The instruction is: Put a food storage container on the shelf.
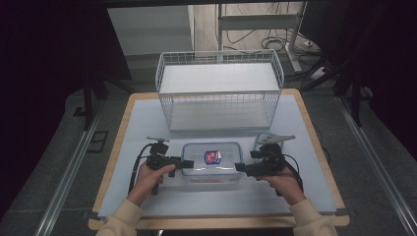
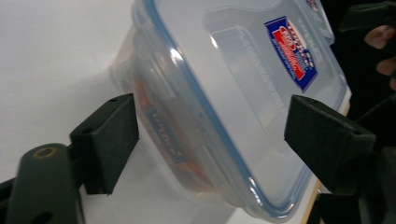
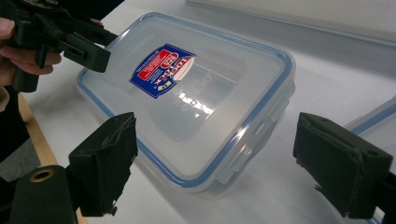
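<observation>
High view: clear plastic box (image 1: 212, 164), rectangular with rounded corners, blue-rimmed lid and red-blue label, lying flat on pale table (image 1: 147, 123) at 6 o'clock from white wire basket (image 1: 220, 91). Left gripper (image 1: 189, 164) at box's 9 o'clock end, right gripper (image 1: 238, 167) at 3 o'clock end, each held level in a hand.

Left gripper view: matte black foam-faced jaws spread wide, straddling box's end, gripping nothing.

Right gripper view: jaws likewise wide apart, empty, flanking glossy box corner.
</observation>
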`<state>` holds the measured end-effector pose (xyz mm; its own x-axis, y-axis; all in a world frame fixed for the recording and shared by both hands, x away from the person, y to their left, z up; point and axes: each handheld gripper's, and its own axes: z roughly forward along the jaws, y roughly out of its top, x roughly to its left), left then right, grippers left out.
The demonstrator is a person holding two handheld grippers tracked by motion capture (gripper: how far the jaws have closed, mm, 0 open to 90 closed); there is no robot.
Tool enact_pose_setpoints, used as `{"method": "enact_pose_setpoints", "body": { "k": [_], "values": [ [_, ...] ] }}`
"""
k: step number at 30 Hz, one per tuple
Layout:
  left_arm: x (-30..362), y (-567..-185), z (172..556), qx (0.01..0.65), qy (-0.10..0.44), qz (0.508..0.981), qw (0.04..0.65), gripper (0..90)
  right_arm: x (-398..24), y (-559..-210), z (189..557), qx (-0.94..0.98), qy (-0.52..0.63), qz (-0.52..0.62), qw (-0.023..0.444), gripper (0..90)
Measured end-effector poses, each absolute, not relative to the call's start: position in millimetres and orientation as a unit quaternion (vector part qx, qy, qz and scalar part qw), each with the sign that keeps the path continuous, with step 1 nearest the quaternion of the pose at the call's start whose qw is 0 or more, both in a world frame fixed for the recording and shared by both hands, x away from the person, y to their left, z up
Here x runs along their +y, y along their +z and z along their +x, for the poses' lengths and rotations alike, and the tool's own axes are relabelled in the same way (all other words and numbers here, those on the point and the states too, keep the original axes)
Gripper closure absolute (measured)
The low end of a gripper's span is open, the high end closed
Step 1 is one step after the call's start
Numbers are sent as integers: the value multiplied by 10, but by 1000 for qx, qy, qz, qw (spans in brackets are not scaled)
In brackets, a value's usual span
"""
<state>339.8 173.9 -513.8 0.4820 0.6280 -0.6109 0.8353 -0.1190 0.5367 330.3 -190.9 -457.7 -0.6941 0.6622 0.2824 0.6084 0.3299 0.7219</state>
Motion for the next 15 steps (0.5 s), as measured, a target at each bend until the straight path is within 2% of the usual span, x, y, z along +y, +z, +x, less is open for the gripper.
{"method": "enact_pose_setpoints", "body": {
  "k": [4,15],
  "values": [
    [1719,-5155,3401,491,-131,735,449,229,-1872,-4622,3337,814,422,398,22,143],
    [1715,-5150,3394,493,-129,734,450,236,-1768,-4782,3456,812,394,431,-6,166]
  ]
}}
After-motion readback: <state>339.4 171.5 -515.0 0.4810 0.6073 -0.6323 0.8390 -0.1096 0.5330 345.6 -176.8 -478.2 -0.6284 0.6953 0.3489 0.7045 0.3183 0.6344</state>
